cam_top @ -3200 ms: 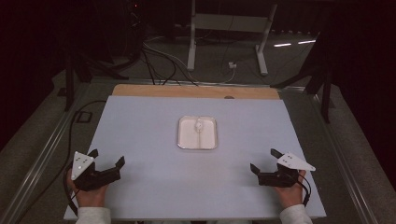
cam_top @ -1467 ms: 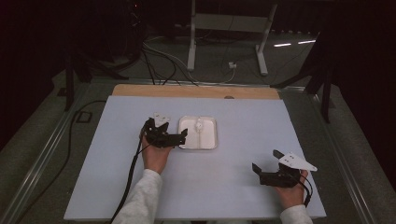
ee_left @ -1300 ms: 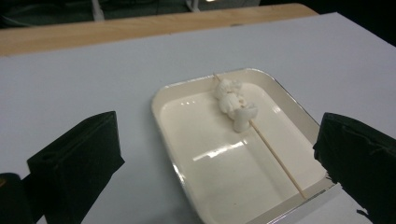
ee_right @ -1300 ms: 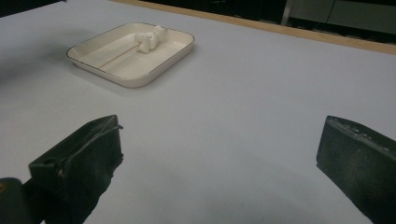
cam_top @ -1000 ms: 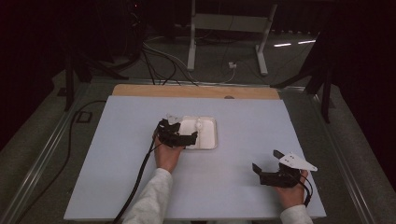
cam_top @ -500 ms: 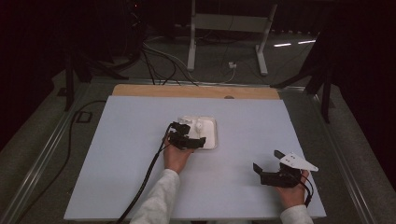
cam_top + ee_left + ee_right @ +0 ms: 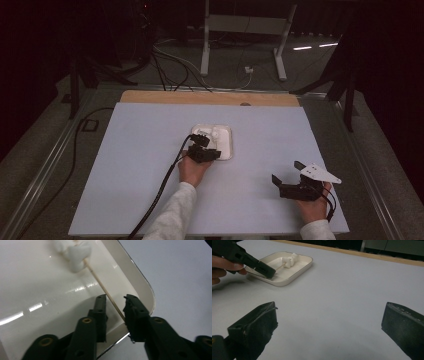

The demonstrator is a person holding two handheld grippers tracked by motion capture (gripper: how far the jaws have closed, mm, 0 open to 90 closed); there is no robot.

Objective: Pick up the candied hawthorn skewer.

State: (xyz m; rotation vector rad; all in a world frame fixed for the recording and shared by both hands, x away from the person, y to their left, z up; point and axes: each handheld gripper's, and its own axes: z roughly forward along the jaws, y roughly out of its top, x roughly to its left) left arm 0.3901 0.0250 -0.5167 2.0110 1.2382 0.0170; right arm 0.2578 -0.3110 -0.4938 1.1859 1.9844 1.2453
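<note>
A white tray [image 7: 227, 130] lies mid-table and holds a thin wooden skewer [image 7: 105, 290] with white marshmallow pieces [image 7: 77, 252] on its far part. My left gripper [image 7: 212, 154] reaches over the tray's near edge. In the left gripper view its jaws [image 7: 115, 298] stand a little apart on either side of the skewer's bare end, open and not pinching it. The right gripper view shows the tray [image 7: 297, 273], the marshmallows [image 7: 291, 258] and the left gripper [image 7: 265, 270]. My right gripper [image 7: 286, 171] rests at the front right, open and holding nothing [image 7: 332, 307].
The tray stands on a pale blue-white board [image 7: 125, 150] whose far side ends at a wooden strip [image 7: 210, 97]. A black cable [image 7: 160, 190] trails from the left gripper toward the front edge. Stands and cables are on the dark floor beyond the table.
My left gripper has travelled from the front left corner to the tray and closed in around the skewer's end. The right gripper has stayed where it was.
</note>
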